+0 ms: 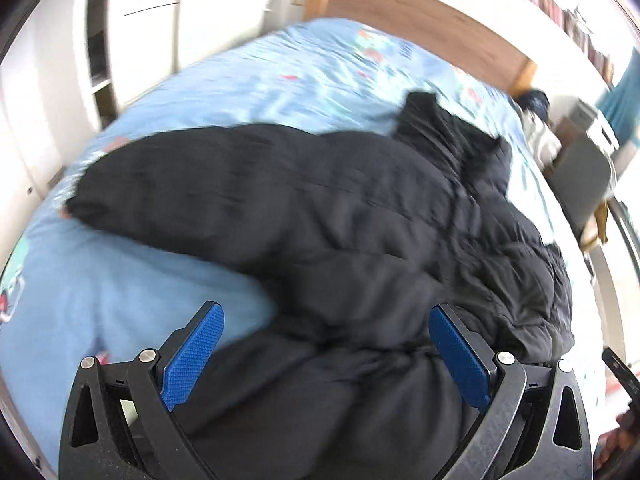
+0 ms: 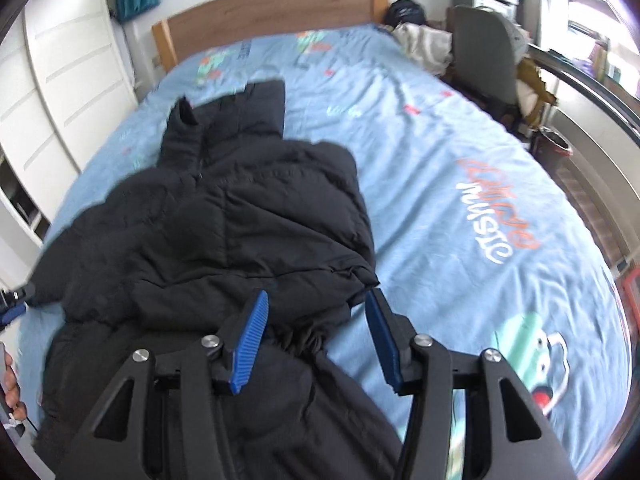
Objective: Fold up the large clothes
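1. Black padded jacket [image 2: 224,216]: the task's garment, lying on the bed [image 2: 460,184] toward its foot and the side nearer the wardrobe. One sleeve [image 1: 168,184] stretches sideways across the cover in the left wrist view; the collar [image 2: 188,120] points toward the headboard [image 2: 276,4].
2. Progress, as a judgement: the right-hand side appears already turned in over the body, forming a bulky doubled layer. The outstretched sleeve and the lower part nearest the cameras look unfolded, so most of the folding seems left.
3. Left gripper [image 1: 326,340]: jaws spread wide, above the lower jacket, with no cloth pinched between the blue pads [image 1: 196,356].
4. Right gripper [image 2: 316,336]: jaws partly apart, above the folded edge and the drawstring hem; fabric shows between them, but the pads do not press on it.
5. Surroundings: a white wardrobe [image 2: 68,76] on one side; a grey chair [image 2: 484,64] with pale clothing [image 2: 424,44] heaped beside it at the far corner; a window rail on the other side.
6. Obstacles: the printed blue cover around the jacket is free of other things. The jacket's puffiness is the probable difficulty, since thick layers may spring open.
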### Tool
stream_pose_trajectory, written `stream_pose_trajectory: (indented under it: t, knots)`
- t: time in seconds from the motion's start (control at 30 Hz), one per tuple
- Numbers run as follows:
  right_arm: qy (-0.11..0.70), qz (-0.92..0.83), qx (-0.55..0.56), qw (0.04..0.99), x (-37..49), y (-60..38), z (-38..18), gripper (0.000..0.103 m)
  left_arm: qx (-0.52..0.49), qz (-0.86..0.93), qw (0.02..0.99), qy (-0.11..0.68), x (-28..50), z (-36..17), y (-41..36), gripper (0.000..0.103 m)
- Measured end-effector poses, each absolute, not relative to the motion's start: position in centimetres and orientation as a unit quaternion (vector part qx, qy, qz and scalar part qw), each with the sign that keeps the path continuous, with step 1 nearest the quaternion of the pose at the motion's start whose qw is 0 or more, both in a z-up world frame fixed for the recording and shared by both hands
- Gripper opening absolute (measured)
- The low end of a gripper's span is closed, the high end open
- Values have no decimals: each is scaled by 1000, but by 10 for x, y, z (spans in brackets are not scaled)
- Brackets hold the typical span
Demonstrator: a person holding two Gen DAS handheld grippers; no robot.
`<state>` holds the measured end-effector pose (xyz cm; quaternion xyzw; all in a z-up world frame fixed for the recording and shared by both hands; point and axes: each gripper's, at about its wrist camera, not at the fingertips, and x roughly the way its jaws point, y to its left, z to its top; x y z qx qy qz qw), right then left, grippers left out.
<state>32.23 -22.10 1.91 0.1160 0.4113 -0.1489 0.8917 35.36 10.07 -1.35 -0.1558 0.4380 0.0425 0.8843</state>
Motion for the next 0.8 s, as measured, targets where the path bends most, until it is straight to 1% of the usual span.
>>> stream_pose_trajectory:
  t: [0.23,0.47,0.53,0.67,0.8]
  knots:
    - [364,-175,152,902,281,-193,68,49,-218,98,876,419,307,-6,216,101]
    - [334,-196,163,907,250,-169,101,49,-284,129,859,406,283,-21,335,101]
    - [328,-204,166,907,239,-168,103,50,-305,135,853,400,280,-29,366,101]
    - [331,-231,168,899,226,-173,96,50,-335,136,842,400,286,-51,402,101]
    - [340,-257,181,887,223,-183,81,50,-408,104,818,392,308,-80,424,101]
